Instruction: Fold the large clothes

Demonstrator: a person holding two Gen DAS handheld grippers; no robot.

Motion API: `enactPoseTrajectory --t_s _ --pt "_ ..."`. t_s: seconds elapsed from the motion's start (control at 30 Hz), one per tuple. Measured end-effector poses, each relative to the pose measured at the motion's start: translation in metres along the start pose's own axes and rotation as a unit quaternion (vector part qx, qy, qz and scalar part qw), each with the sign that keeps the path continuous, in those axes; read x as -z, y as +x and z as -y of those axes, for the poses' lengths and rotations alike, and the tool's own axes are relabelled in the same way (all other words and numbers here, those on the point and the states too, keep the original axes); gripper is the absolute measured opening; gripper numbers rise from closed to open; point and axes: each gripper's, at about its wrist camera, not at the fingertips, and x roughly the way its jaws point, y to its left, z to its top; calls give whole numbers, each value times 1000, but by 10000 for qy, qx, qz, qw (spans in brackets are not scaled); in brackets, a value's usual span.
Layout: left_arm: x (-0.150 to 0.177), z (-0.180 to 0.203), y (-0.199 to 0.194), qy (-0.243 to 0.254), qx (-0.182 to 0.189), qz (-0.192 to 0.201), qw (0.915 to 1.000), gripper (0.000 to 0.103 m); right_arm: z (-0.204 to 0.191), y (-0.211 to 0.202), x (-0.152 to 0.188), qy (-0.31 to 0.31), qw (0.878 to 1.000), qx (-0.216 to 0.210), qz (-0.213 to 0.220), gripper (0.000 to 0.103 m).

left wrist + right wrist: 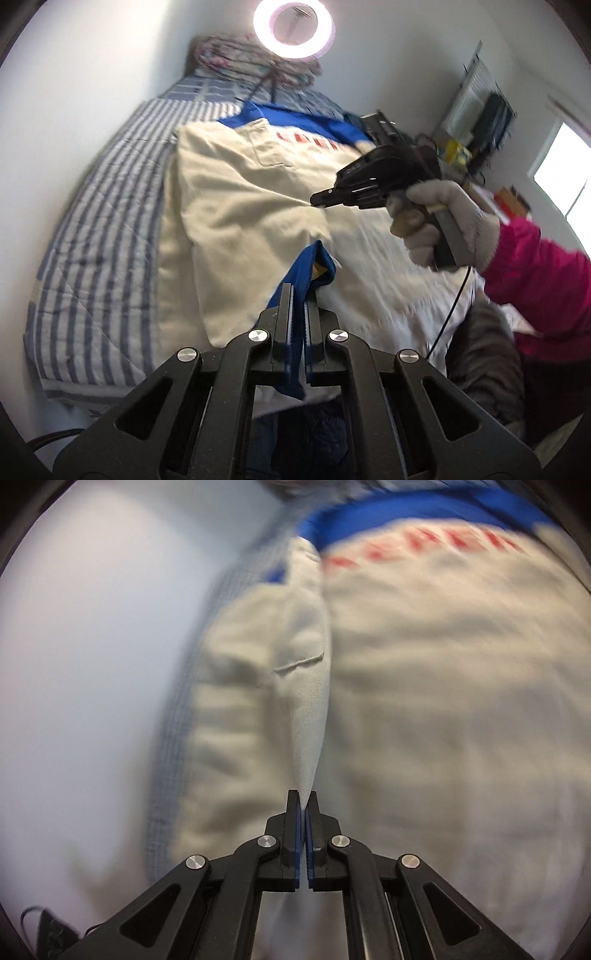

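Jacket point(258, 192) on bed point(103, 229): soft, bulky, limp. Left gripper point(298, 295) clamps blue cuff; right gripper point(303, 805) pinches cream fold. Grip seams.

Bright scene lit by overhead ring light point(294, 27) and overexposed window point(561, 173), heavy motion blur in right wrist view, fisheye edges curved and vignetted.
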Motion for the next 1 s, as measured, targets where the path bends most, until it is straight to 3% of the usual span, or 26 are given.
enactPoseTrajectory --t_s 0.13,0.17,0.2,0.23,0.27,0.33,0.4,0.5,0.63,0.73,1.0 --pt "8 12 13 161 131 -287 9994 2 14 2 12 -125 9987 484 -44 3" --pt "13 15 14 143 224 -373 9989 2 13 -1 15 -195 9985 515 -37 7" --pt "15 16 14 102 300 -456 9985 6 10 -4 16 -255 9982 549 -28 21" --pt "17 18 12 76 327 -478 9983 14 8 -7 17 -311 9979 572 4 28" --pt "19 18 10 23 421 -507 9978 20 2 -14 18 -421 9970 640 65 28" --pt "23 18 0 -157 572 -472 9971 45 -10 -24 20 -662 9952 708 150 29" --pt "28 16 -12 -342 676 -348 9965 45 -19 -32 19 -834 9939 680 225 32" --pt "34 4 -21 -705 442 -221 9963 45 -36 -43 23 -1099 9915 633 302 35" --pt "41 -24 -8 -1435 210 -395 9886 45 -59 -46 17 -1393 9890 412 276 36" --pt "46 -38 8 -1725 177 -522 9835 45 -90 -37 15 -1651 9854 325 272 50" --pt "50 -48 32 -2117 485 -601 9743 45 -155 -5 4 -2216 9737 421 321 55"
